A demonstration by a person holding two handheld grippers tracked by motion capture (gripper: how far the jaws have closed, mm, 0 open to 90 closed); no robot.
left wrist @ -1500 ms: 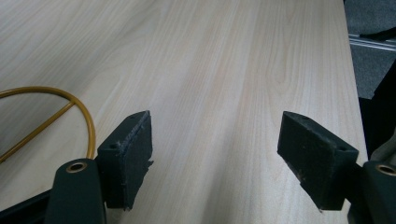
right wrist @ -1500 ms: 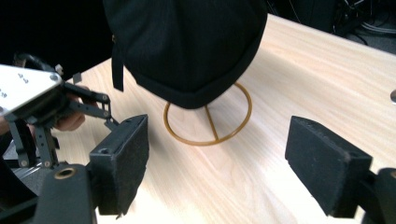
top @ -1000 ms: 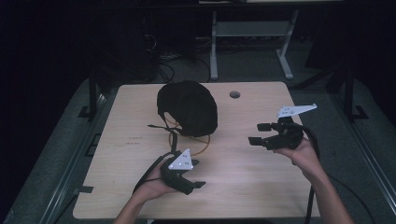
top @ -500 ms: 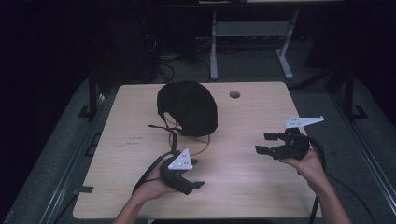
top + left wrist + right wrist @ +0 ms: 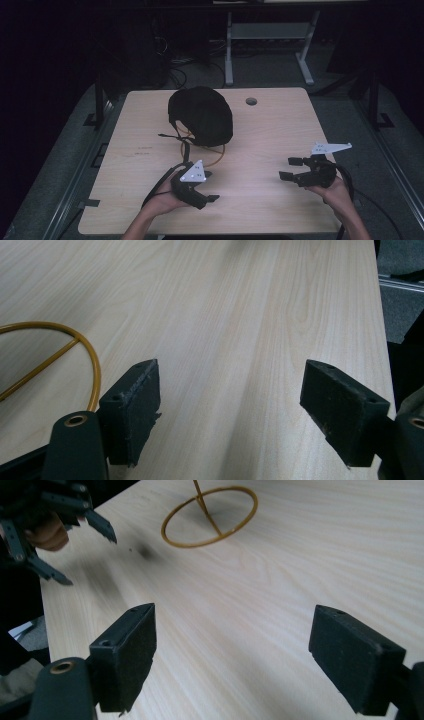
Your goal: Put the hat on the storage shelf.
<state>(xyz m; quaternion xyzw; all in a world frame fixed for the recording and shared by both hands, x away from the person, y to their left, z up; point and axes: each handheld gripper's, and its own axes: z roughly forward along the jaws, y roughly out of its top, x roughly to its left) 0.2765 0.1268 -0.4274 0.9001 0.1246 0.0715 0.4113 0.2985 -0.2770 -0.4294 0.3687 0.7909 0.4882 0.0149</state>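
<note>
Black hat [image 5: 201, 115] lies beyond the open left hand-held gripper [image 5: 209, 186], well apart from the open right hand-held gripper [image 5: 288, 168].

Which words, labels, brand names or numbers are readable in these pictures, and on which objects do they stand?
None can be read.
Faint dark marks on the table: too small to read.
Black hat, yellow wire ring, left gripper, right gripper: no text visible.

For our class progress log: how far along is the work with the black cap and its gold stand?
Apparently done: the black cap sits over the gold wire stand on the table. In hand: nothing; the left gripper and right gripper are both open and empty, near the front edge. What's left is unclear; neither gripper touches the cap.
</note>
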